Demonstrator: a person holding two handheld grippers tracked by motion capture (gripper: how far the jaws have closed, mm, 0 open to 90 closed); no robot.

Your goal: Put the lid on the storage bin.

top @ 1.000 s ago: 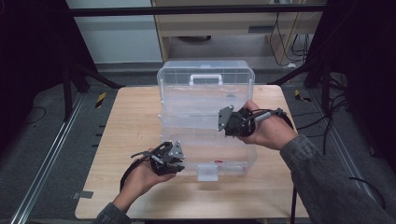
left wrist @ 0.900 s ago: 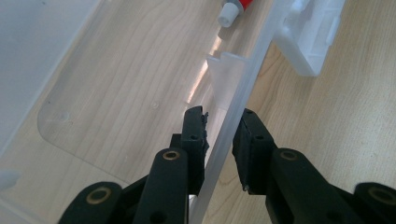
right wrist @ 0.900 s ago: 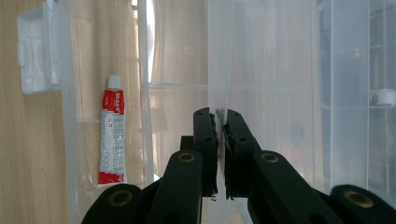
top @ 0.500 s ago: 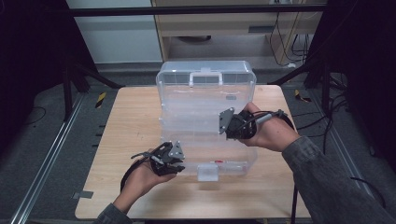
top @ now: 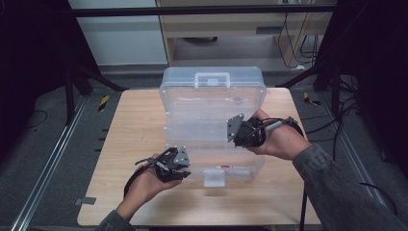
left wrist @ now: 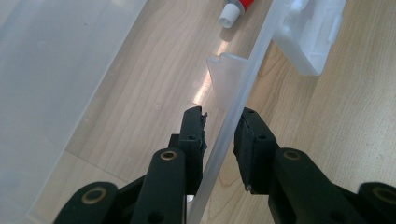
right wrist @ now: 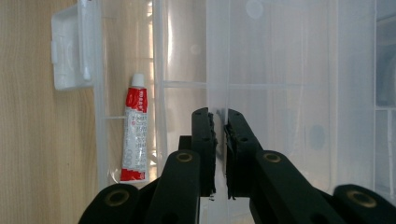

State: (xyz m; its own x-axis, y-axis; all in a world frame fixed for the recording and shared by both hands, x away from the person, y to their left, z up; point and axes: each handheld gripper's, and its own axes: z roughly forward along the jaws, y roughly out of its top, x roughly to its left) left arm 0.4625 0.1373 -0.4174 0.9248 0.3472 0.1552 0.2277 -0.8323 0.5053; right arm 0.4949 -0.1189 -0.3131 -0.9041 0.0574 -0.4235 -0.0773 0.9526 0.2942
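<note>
A clear plastic organiser box (top: 211, 103) lies open on the wooden table, its lid with the handle (top: 211, 78) tilted up at the back. My left gripper (top: 185, 167) straddles the box's near wall (left wrist: 238, 93), at its left end. Both pads press the thin wall (left wrist: 219, 116). My right gripper (top: 235, 131) reaches in from the right over the middle of the box. It is shut on the edge of a clear panel (right wrist: 218, 114). A red and white tube (right wrist: 135, 135) lies in the front compartment (left wrist: 236, 9).
A white latch (top: 214, 177) juts from the box's near wall (left wrist: 308, 37) (right wrist: 70, 51). Bare wood (top: 139, 130) lies left of the box and along the near edge. Cabinets and cables stand beyond the table's far edge.
My right gripper has drifted slightly to the right and nearer with the clear panel. The left gripper has kept still on the wall.
</note>
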